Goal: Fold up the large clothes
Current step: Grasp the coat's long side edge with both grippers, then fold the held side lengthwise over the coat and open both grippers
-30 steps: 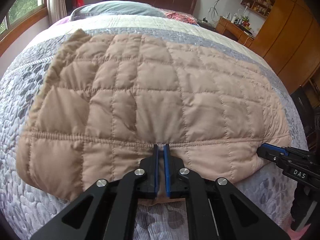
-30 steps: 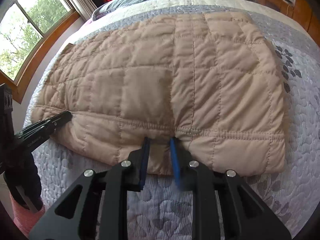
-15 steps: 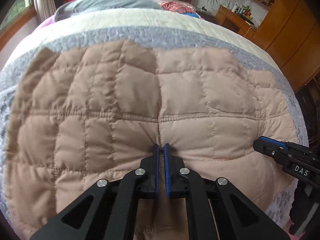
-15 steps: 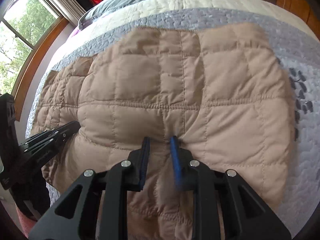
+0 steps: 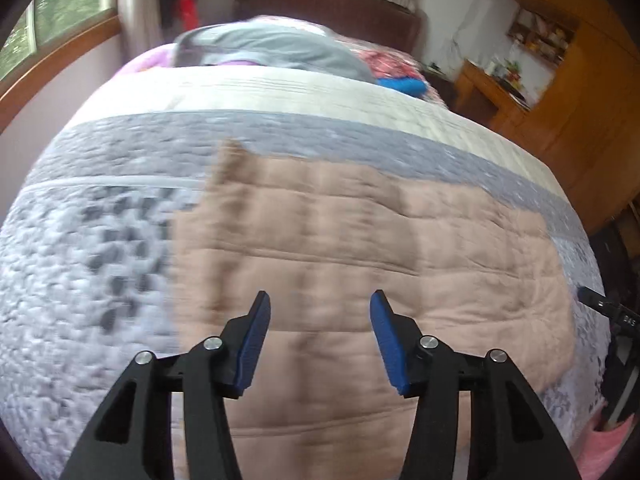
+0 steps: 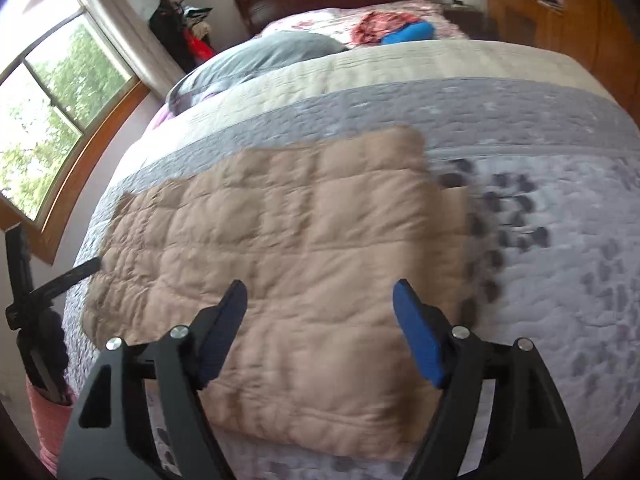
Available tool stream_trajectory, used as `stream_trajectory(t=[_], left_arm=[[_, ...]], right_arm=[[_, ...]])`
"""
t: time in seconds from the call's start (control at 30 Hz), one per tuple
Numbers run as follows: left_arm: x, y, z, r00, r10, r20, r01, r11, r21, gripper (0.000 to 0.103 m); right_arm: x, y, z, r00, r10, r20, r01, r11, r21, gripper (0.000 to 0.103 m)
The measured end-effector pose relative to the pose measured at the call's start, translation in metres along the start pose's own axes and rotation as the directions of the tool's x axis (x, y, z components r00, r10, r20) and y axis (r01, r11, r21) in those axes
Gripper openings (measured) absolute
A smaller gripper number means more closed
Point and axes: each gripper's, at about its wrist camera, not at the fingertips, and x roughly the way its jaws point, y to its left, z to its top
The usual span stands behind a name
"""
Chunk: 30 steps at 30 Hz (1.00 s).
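Folded tan quilted jacket [image 6: 304, 264] lying flat on the grey-patterned bedspread [image 6: 560, 280], near the foot of the bed, long axis running left to right across both views. Sits directly ahead of and below both tools, doubled into a broad rectangle with its near edge closest to the cameras. Left gripper [image 5: 320, 332] spread wide, holding nothing, poised over the jacket's left half; right gripper [image 6: 320, 320] likewise spread wide and empty, over the right half. Neither visibly touching cloth. Roughly equal reach to the near edge; left short end nearer the left tool, right short end nearer the right. Likely next: a crosswise fold, one short end carried toward the other. Grey pillow [image 6: 260, 60] well beyond, toward the headboard.
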Motion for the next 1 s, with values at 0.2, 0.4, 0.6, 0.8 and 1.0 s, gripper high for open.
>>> stream_trajectory(t=[0.2,0.4,0.6,0.8,1.0], left_arm=[[0.013,0.077,0.001,0.994,-0.072,-0.08,0.061,0.989,-0.138,0.068],[0.035,0.093,-0.007,0.966,-0.24,-0.091,0.225,0.963,-0.151,0.076],[0.073,0.099,-0.001,0.948,-0.296,-0.114,0.273,0.945,-0.179,0.081],[0.085,0.086,0.005,0.928,-0.356,-0.111,0.335,0.927,-0.17,0.058],[0.072,0.066,0.007,0.936,-0.347,-0.06,0.336,0.931,-0.147,0.019]], right_arm=[[0.019,-0.061,-0.003,0.996,0.059,-0.071,-0.048,0.988,0.143,0.085],[0.051,-0.075,-0.004,0.981,0.154,-0.115,-0.128,0.97,0.204,0.086],[0.065,-0.076,-0.004,0.974,0.188,-0.129,-0.16,0.967,0.2,0.087],[0.067,-0.062,-0.002,0.972,0.201,-0.126,-0.179,0.97,0.161,0.05],[0.046,-0.051,-0.002,0.969,0.228,-0.098,-0.213,0.966,0.147,0.017]])
